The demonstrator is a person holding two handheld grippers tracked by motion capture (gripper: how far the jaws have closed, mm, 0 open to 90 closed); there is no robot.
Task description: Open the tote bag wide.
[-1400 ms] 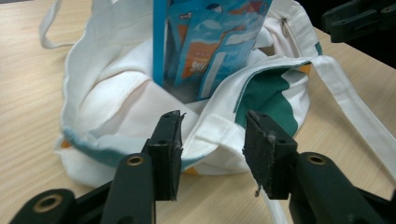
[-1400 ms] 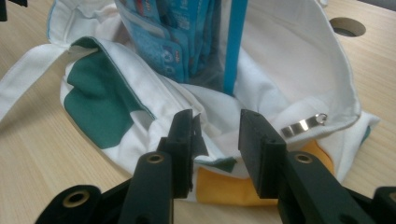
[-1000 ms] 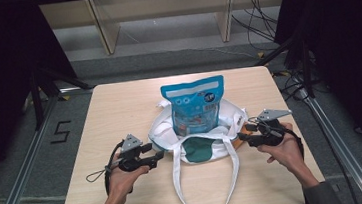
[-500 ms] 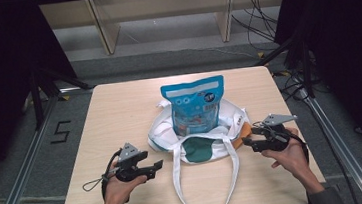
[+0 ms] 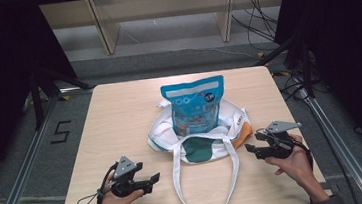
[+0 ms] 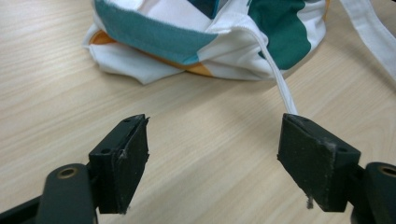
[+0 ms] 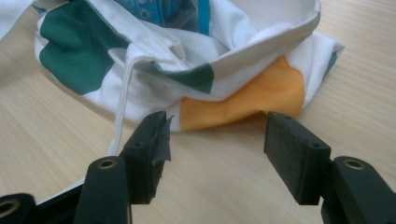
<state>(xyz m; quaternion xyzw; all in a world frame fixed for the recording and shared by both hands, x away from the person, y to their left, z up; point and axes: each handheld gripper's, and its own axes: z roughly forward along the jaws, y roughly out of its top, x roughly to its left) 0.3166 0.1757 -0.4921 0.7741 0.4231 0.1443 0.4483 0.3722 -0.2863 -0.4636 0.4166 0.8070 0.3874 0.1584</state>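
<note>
Pale wooden table is sitting under the high camera, dark racks behind. Lower left of the frame: the left gripper is resting low on the board, pointing right, jaws having just been opening, nothing between them. Centre: the tote bag, white with teal and orange patches, is slumping around an upright blue snack pouch, its long handles trailing toward the frame's bottom edge. Right: the right gripper is pointing left at the bag's orange corner, jaws also just widened, empty. Judging by this, the right hand is lying nearer the bag; both forearms are entering from below.
</note>
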